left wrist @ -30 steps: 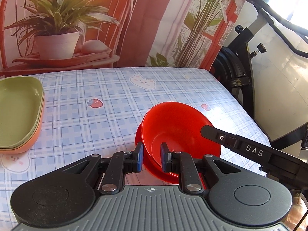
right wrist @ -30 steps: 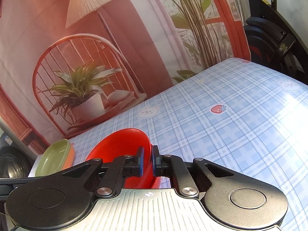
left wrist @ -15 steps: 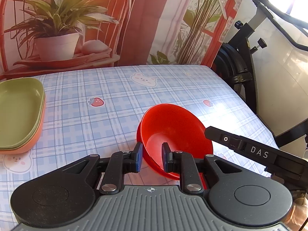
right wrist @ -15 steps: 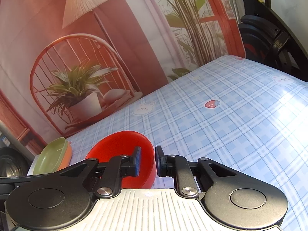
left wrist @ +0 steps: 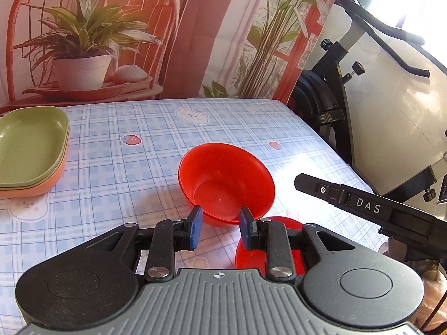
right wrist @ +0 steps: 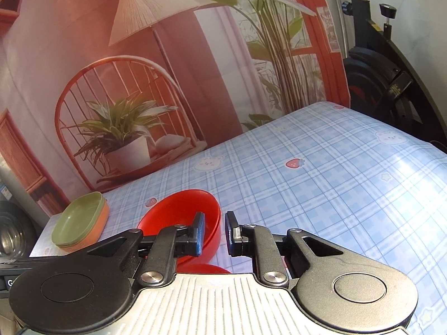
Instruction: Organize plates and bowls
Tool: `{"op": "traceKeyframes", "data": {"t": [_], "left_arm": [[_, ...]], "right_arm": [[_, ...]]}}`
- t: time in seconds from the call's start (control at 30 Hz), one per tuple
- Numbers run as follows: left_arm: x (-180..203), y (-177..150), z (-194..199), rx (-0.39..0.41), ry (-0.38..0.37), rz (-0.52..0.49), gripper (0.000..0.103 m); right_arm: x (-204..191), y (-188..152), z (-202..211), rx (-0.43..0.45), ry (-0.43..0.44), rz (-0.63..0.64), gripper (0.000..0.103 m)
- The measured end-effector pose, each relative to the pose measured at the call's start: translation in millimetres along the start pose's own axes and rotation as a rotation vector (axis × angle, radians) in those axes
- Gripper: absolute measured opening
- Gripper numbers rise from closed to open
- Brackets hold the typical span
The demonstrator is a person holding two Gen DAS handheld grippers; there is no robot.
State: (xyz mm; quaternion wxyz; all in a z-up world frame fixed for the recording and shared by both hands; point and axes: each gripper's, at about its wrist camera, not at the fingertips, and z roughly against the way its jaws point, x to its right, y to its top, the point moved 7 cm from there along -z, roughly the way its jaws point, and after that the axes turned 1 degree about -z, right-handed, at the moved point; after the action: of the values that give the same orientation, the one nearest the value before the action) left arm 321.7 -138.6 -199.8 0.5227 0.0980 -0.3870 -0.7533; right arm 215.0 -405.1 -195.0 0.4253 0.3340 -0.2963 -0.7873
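Note:
A red bowl [left wrist: 226, 176] stands upright on the checked tablecloth, just beyond my open left gripper [left wrist: 219, 227], whose fingertips flank its near rim without touching. A second red dish [left wrist: 251, 256] lies under the left gripper's right finger, mostly hidden. In the right wrist view the red bowl [right wrist: 178, 212] sits in front of my right gripper [right wrist: 213, 234], which is open with its left pad [right wrist: 199, 233] against the bowl's rim area. A stack of green plates on an orange one [left wrist: 30, 150] sits at the table's left, also in the right wrist view [right wrist: 81, 222].
The table [left wrist: 139, 150] has a blue plaid cloth with bears and strawberries. A printed backdrop hangs behind it. An exercise bike [left wrist: 335, 106] stands off the table's right edge. The right gripper's body [left wrist: 363, 206] crosses the left view at lower right.
The top red bowl has come off the lower red dish and moved forward onto the cloth. Both grippers have opened and the left one has drawn back and risen.

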Motion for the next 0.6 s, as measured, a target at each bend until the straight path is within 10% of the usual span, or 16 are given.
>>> {"op": "traceKeyframes", "data": {"t": [0.6], "left_arm": [[18,-48,-8,-0.075,-0.024,0.006,0.03]], "right_arm": [[21,-63,38,-0.04,-0.034,0.039,0.015]]}}
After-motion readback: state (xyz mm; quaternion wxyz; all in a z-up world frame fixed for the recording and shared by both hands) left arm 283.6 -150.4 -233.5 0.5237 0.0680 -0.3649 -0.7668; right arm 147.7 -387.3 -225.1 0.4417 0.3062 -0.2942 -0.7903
